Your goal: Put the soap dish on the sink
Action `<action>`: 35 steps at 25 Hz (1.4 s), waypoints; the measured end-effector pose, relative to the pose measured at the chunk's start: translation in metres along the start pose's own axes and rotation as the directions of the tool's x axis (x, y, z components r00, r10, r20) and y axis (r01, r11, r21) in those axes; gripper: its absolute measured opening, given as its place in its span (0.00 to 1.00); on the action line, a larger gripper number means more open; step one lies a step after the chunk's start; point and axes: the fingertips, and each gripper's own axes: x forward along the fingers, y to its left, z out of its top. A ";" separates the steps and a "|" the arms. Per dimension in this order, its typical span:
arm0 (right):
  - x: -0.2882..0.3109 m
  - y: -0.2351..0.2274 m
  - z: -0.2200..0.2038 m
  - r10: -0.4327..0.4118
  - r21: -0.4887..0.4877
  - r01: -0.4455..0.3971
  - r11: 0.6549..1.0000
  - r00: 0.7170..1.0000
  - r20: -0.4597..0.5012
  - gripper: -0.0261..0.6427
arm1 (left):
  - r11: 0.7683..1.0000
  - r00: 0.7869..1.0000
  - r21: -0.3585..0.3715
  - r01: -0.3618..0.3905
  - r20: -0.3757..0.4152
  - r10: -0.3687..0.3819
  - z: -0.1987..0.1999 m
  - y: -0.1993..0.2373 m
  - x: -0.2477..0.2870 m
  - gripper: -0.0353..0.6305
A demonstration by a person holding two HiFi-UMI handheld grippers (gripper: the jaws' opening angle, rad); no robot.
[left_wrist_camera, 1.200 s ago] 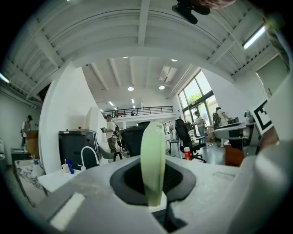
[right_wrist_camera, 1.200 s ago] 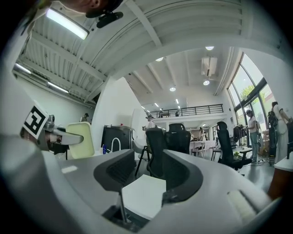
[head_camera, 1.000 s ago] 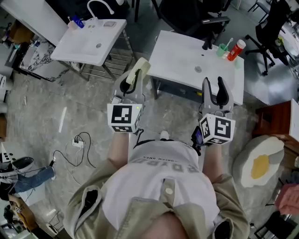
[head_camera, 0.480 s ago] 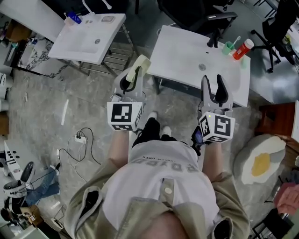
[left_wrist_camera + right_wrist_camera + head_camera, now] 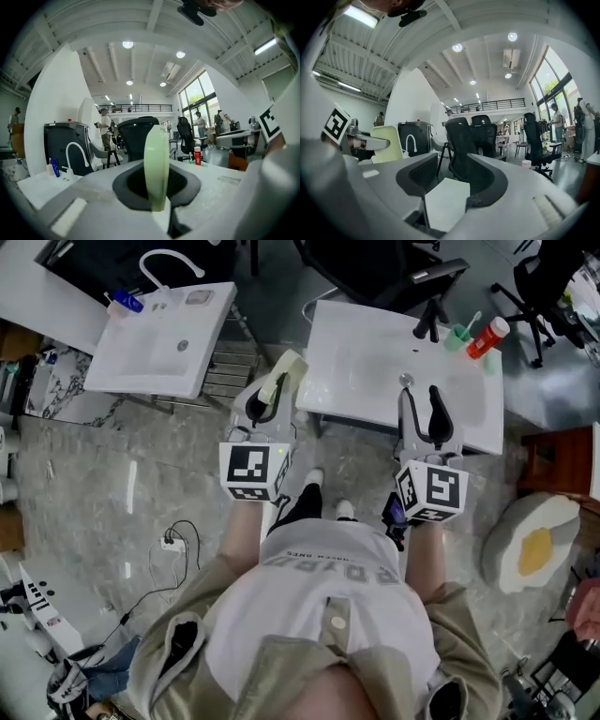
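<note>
The soap dish (image 5: 284,371) is pale green and stands on edge in my left gripper (image 5: 267,395), which is shut on it. In the left gripper view the soap dish (image 5: 156,164) rises edge-on between the jaws of the left gripper (image 5: 157,183). A white sink (image 5: 159,343) with a curved faucet (image 5: 167,261) lies ahead to the left, apart from the dish. My right gripper (image 5: 422,407) hangs open and empty over the near edge of a second white basin top (image 5: 366,352). In the right gripper view, the right gripper (image 5: 452,180) holds nothing, and the soap dish (image 5: 389,143) shows at left.
A blue bottle (image 5: 127,302) stands by the faucet. A green cup (image 5: 456,337) and a red bottle (image 5: 489,335) stand at the right basin top's far edge. Black office chairs (image 5: 403,273) stand behind. A power strip with cables (image 5: 171,542) and an egg-shaped cushion (image 5: 532,547) lie on the floor.
The person has stepped forward, carrying both grippers toward the sinks. The right gripper now overlaps the near edge of the right basin top. Both keep their jaws as before.
</note>
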 end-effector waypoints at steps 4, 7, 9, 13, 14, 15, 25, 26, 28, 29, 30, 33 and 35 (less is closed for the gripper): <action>0.025 0.006 -0.001 -0.026 0.022 0.026 0.999 1.000 0.001 0.31 | 0.998 0.998 -0.030 0.051 0.026 -0.050 0.004 0.016 0.028 0.09; 0.044 0.012 -0.003 -0.036 0.032 0.036 0.999 0.999 -0.009 0.31 | 0.992 0.995 -0.082 0.095 0.038 -0.093 -0.001 0.024 0.048 0.09; 0.056 0.017 -0.006 -0.035 0.035 0.036 0.999 0.999 -0.023 0.31 | 0.985 0.992 -0.122 0.123 0.041 -0.119 -0.007 0.028 0.061 0.09; 0.077 0.023 -0.017 -0.021 0.062 0.025 0.998 0.998 -0.064 0.31 | 0.953 0.984 -0.246 0.177 0.059 -0.168 -0.017 0.030 0.085 0.09; 0.081 0.025 -0.020 -0.018 0.069 0.023 0.997 0.997 -0.074 0.32 | 0.941 0.982 -0.282 0.188 0.063 -0.178 -0.020 0.029 0.090 0.09; 0.084 0.026 -0.024 -0.014 0.073 0.021 0.997 0.996 -0.086 0.35 | 0.927 0.980 -0.317 0.199 0.065 -0.188 -0.024 0.027 0.094 0.09; 0.113 0.044 -0.065 0.081 0.258 -0.035 0.965 0.983 -0.167 0.35 | 0.811 0.955 -0.510 0.286 0.088 -0.282 -0.050 0.000 0.115 0.09; 0.115 0.046 -0.069 0.094 0.279 -0.042 0.959 0.980 -0.176 0.36 | 0.803 0.953 -0.519 0.293 0.087 -0.291 -0.052 -0.002 0.116 0.09; 0.121 0.049 -0.078 0.121 0.318 -0.055 0.947 0.974 -0.194 0.37 | 0.787 0.949 -0.540 0.299 0.081 -0.305 -0.056 -0.005 0.120 0.09; 0.124 0.049 -0.083 0.132 0.331 -0.059 0.942 0.970 -0.205 0.37 | 0.779 0.948 -0.551 0.300 0.077 -0.310 -0.058 -0.007 0.122 0.09; 0.127 0.049 -0.088 0.142 0.342 -0.061 0.938 0.966 -0.217 0.37 | 0.772 0.946 -0.560 0.300 0.072 -0.315 -0.061 -0.008 0.125 0.09; 0.135 0.049 -0.105 0.166 0.377 -0.061 0.924 0.954 -0.252 0.37 | 0.765 0.944 -0.571 0.299 0.056 -0.326 -0.066 -0.011 0.132 0.09; 0.141 0.047 -0.115 0.175 0.409 -0.053 0.911 0.947 -0.269 0.37 | 0.760 0.942 -0.578 0.297 0.049 -0.331 -0.069 -0.012 0.138 0.09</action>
